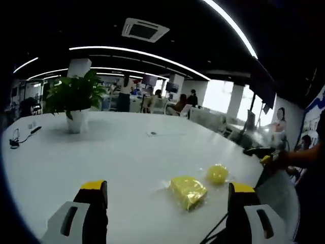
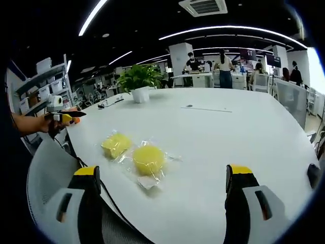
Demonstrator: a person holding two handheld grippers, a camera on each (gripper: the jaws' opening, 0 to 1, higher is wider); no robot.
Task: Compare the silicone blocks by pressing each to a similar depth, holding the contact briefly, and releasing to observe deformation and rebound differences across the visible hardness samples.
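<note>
Two yellow silicone samples in clear plastic wrap lie on the white table (image 1: pixel 127 147). The square block (image 1: pixel 188 191) sits just ahead of my left gripper (image 1: pixel 167 187), whose jaws stand wide open with nothing between them. Beside it is the round sample (image 1: pixel 217 174). In the right gripper view the square block (image 2: pixel 116 144) lies left of the round sample (image 2: pixel 149 159). My right gripper (image 2: pixel 162 171) hangs open just short of them, touching neither. A hand holds the left gripper (image 2: pixel 63 116) at the table's left edge. The right gripper (image 1: pixel 260 154) shows at the table's right edge.
A potted plant (image 1: pixel 75 99) stands far back on the table, with a cable and small device (image 1: pixel 20 137) near it. A flat sheet (image 2: pixel 205 108) lies mid-table. A grey mesh chair (image 2: pixel 48 178) sits at the near edge. People and desks (image 2: pixel 223 66) are far behind.
</note>
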